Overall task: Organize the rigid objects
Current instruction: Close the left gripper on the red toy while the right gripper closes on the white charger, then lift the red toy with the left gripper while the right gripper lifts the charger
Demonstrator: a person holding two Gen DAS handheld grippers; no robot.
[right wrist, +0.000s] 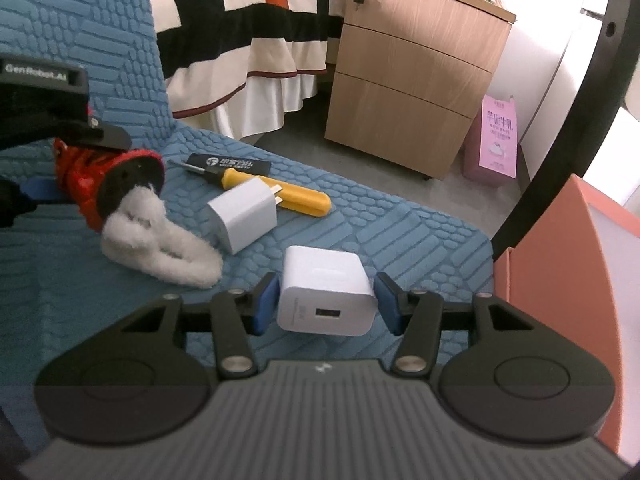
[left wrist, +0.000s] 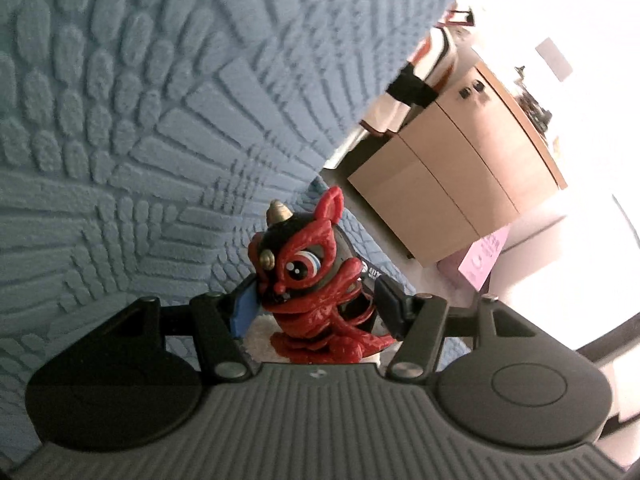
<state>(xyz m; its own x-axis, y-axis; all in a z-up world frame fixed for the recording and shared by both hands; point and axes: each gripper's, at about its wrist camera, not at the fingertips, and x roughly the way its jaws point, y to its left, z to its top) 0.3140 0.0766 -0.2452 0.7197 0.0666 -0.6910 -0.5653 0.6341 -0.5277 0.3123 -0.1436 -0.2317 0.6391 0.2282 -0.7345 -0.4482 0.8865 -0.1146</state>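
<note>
A red and black toy figurine (left wrist: pixel 316 276) with a gold horn sits between the pads of my left gripper (left wrist: pixel 316 304), which is shut on it above the blue textured cushion (left wrist: pixel 140 120). From the right wrist view the left gripper (right wrist: pixel 72 168) holds the figurine (right wrist: pixel 84 176) tilted, its white fluffy tail (right wrist: pixel 160 248) trailing onto the cushion (right wrist: pixel 400 232). My right gripper (right wrist: pixel 326 304) is shut on a white charger cube (right wrist: pixel 326 300), USB port facing the camera. A second white charger (right wrist: pixel 242 214), a yellow-handled screwdriver (right wrist: pixel 288 196) and a black bar (right wrist: pixel 232 164) lie beyond.
An orange box (right wrist: pixel 560 280) stands at the cushion's right edge. Past the cushion are a wooden drawer cabinet (right wrist: pixel 412 92), a striped bed cover (right wrist: pixel 248 20) and a pink carton (right wrist: pixel 496 140) on the floor.
</note>
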